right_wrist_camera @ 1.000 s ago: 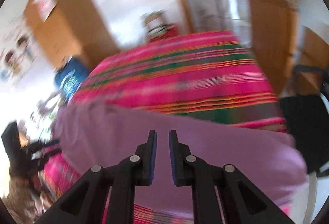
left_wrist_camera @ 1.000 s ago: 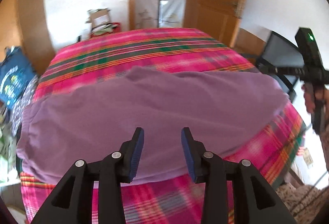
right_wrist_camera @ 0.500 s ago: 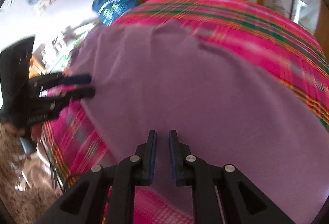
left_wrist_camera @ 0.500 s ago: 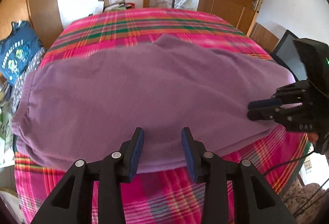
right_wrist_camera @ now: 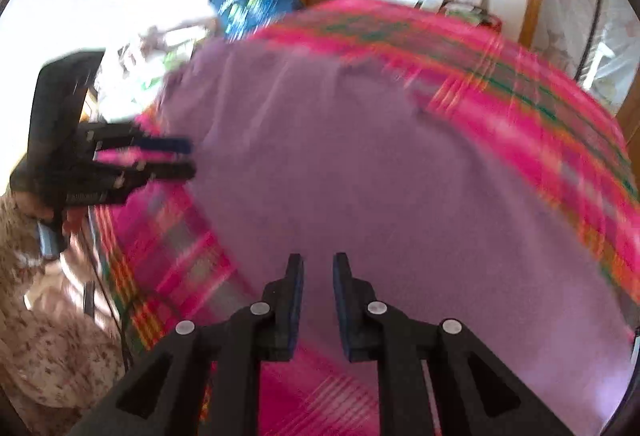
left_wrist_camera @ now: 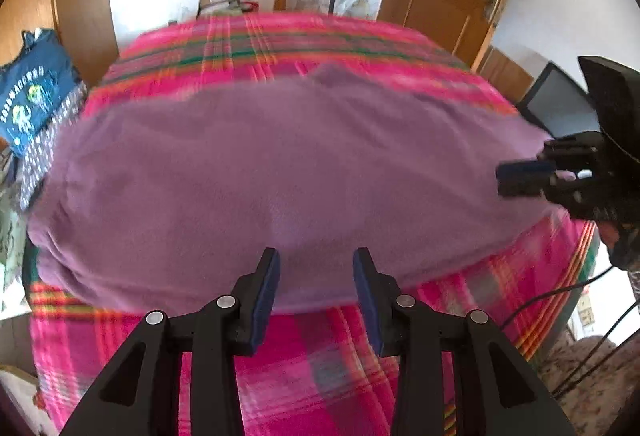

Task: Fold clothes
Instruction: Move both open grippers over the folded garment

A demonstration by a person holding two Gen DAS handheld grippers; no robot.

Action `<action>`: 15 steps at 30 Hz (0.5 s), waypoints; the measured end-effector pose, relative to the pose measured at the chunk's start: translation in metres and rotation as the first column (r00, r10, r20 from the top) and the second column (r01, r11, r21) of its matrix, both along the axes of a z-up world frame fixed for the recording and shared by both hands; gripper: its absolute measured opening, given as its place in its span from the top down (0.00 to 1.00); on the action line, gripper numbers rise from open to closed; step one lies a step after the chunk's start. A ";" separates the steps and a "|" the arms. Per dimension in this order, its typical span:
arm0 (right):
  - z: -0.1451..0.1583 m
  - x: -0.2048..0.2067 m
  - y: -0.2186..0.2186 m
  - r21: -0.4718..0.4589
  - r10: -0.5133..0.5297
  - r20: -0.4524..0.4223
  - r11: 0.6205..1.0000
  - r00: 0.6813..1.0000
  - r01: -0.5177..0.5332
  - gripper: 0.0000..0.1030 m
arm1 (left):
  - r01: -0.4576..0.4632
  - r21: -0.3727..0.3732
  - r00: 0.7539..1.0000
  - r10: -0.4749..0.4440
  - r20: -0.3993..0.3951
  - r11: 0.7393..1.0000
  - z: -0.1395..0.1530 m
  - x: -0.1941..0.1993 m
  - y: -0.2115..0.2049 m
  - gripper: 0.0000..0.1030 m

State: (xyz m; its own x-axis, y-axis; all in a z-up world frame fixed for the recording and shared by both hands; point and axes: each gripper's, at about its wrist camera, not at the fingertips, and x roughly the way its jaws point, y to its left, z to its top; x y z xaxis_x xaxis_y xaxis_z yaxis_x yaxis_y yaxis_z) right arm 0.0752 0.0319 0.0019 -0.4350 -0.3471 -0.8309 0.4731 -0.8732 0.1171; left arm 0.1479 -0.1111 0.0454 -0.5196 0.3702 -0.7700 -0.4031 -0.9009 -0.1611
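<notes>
We see the purple garment [left_wrist_camera: 280, 171] spread mid-frame on the bed [left_wrist_camera: 304, 352]; left tongs [left_wrist_camera: 316, 276] spread, right tongs [right_wrist_camera: 318, 282] narrowly parted, both empty. We pinch its near hem squarely.

A purple garment [left_wrist_camera: 280, 171] is spread flat on a pink plaid bed [left_wrist_camera: 320, 368]; the left tongs [left_wrist_camera: 316, 268] are held apart above its near edge.

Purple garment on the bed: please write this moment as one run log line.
purple garment: flat on plaid blanket | left gripper: open, empty | right gripper: open, empty, jaws just opening
</notes>
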 end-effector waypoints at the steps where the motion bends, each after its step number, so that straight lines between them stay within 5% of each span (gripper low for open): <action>1: 0.006 -0.009 0.008 -0.003 -0.025 -0.021 1.000 0.999 0.025 0.84 | -0.012 0.013 1.000 0.012 -0.014 1.000 0.006 -0.005 -0.004 0.62; 7: 0.027 -0.069 0.042 -0.027 -0.107 -0.080 0.994 0.991 0.105 0.84 | -0.112 0.045 0.992 0.114 -0.048 0.993 0.025 -0.050 -0.024 0.61; 15: 0.010 -0.140 0.033 -0.022 -0.014 -0.027 1.000 1.000 0.013 0.84 | -0.156 0.074 0.988 0.157 -0.009 0.985 0.011 -0.087 -0.026 0.61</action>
State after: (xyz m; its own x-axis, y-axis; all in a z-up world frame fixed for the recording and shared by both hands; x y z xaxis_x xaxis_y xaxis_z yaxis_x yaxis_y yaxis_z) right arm -0.0648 0.0645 0.0121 -0.4620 -0.3590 -0.8110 0.4648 -0.8768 0.1234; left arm 0.0605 -0.1372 0.0563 -0.5866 0.3386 -0.7357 -0.2611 -0.9390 -0.2240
